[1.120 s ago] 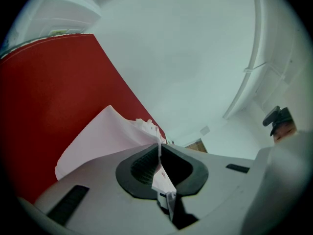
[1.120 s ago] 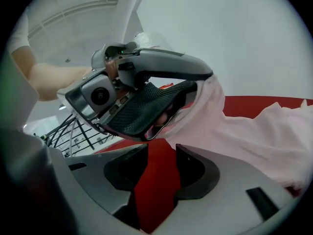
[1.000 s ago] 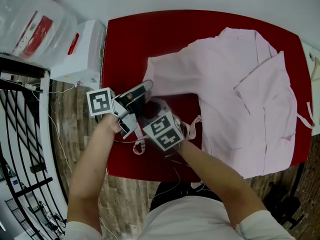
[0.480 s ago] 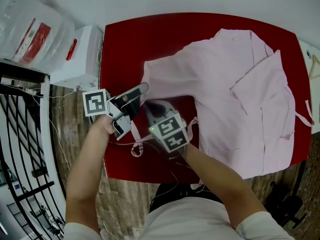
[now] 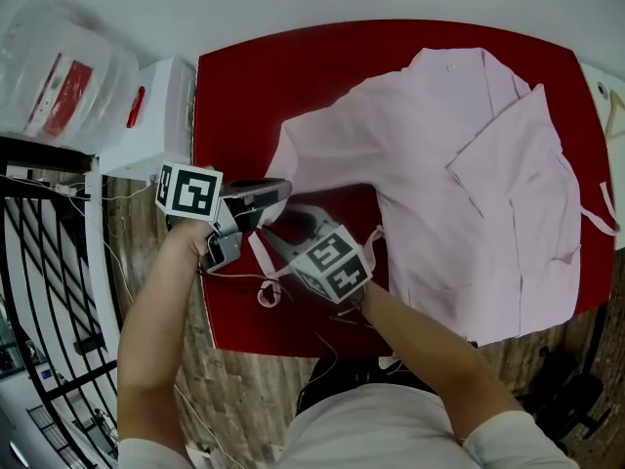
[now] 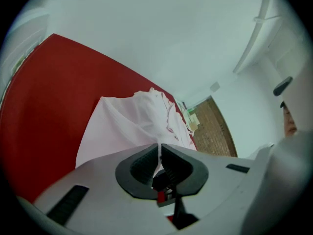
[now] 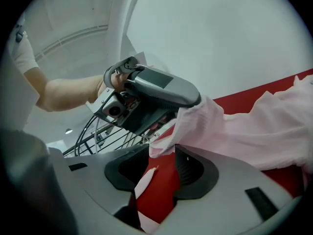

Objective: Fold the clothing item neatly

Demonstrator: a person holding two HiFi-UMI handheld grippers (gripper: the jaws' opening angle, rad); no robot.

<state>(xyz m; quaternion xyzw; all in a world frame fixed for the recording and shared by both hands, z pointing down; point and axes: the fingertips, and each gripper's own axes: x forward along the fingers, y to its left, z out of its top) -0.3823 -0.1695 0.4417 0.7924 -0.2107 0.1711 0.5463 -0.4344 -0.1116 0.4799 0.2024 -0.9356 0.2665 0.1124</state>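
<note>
A pale pink garment [image 5: 469, 164] lies spread on the red table [image 5: 254, 76], its long sleeve [image 5: 322, 149] reaching toward the near left corner. My left gripper [image 5: 281, 190] [image 6: 159, 150] is shut on the thin edge of the sleeve cuff [image 7: 195, 121], which is lifted off the table. My right gripper [image 5: 281, 229] [image 7: 164, 153] sits just beside it, pointing at the left gripper [image 7: 151, 94]. Its jaws are opening. The cuff edge hangs over their tips, and the pads do not press on it. A pink tie strap [image 5: 264, 267] [image 7: 145, 177] trails under the right gripper.
A white box [image 5: 151, 115] and a clear plastic bag [image 5: 59, 76] stand left of the table. A black metal railing [image 5: 49, 291] runs along the wooden floor at the left. The table's near edge [image 5: 293, 345] lies close under my hands.
Both grippers have drifted a little left with the sleeve cuff, and the left one now points more level toward the garment. The sleeve end has followed them.
</note>
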